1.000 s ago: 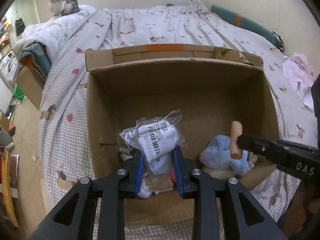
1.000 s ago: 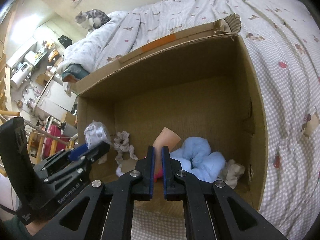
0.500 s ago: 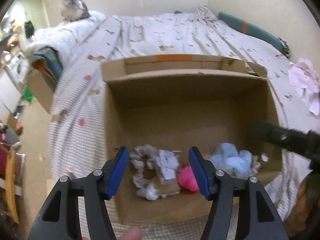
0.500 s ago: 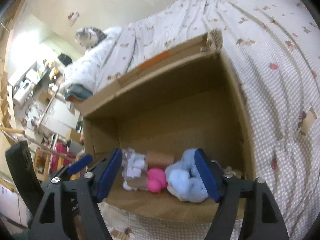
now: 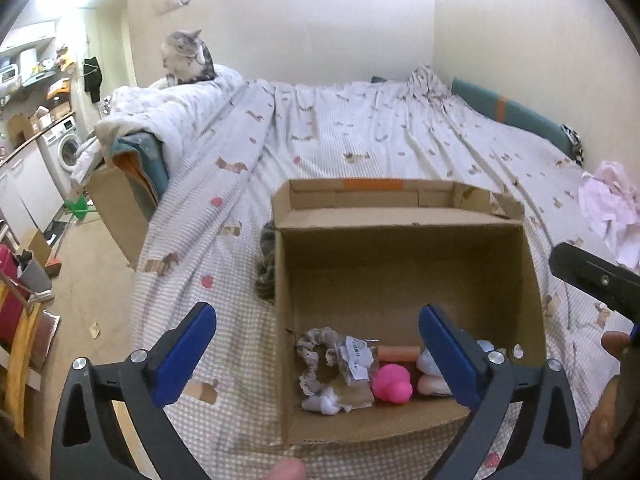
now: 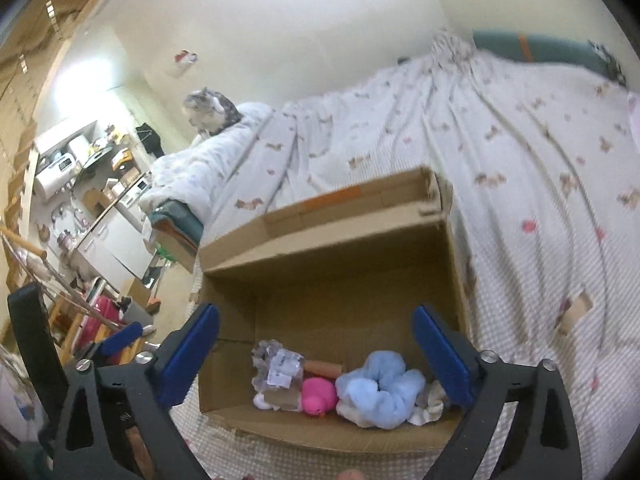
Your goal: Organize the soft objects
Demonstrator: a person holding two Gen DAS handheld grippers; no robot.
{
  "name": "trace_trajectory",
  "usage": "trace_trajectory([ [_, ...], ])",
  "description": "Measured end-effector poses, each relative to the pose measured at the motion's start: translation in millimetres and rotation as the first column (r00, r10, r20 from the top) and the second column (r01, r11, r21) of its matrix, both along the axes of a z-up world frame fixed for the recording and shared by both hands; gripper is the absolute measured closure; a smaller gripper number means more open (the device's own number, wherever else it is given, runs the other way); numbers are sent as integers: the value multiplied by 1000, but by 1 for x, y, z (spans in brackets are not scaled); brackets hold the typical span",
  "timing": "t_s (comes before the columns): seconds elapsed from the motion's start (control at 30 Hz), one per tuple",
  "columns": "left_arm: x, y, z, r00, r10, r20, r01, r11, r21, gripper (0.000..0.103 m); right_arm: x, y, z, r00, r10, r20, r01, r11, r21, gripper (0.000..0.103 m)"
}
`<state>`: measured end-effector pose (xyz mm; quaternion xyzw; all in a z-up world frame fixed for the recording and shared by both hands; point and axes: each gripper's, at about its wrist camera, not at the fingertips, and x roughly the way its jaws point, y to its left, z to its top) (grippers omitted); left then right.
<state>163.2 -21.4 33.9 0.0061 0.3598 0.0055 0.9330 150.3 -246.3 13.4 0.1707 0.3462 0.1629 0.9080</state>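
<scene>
Soft objects point(image 6: 380, 394) boxed on bed point(image 6: 540, 184)

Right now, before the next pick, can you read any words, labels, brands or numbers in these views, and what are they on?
No text can be read in either view.
Bagged item in the cardboard box: white label with dark print, too small and blurred to read.
Left claw, right claw: no lettering visible.
Washing machine: no readable markings.

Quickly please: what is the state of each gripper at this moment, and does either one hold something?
Left gripper: jaws opening wide, nothing between them, holding nothing.
Right gripper: jaws opening wide, nothing between them, holding nothing.
</scene>
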Motion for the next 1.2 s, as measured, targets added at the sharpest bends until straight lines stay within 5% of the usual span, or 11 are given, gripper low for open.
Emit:
trace_trajectory([
  [0.43,-49,32,20,1000,29,9,-28,998,-61,1,-47,6,11,998,-9,69,18,992,-128,0],
  [1.2,-119,15,-3,997,-19,-71,16,999,-49,1,-109,26,-18,1000,13,-20,-19,959,-281,0],
])
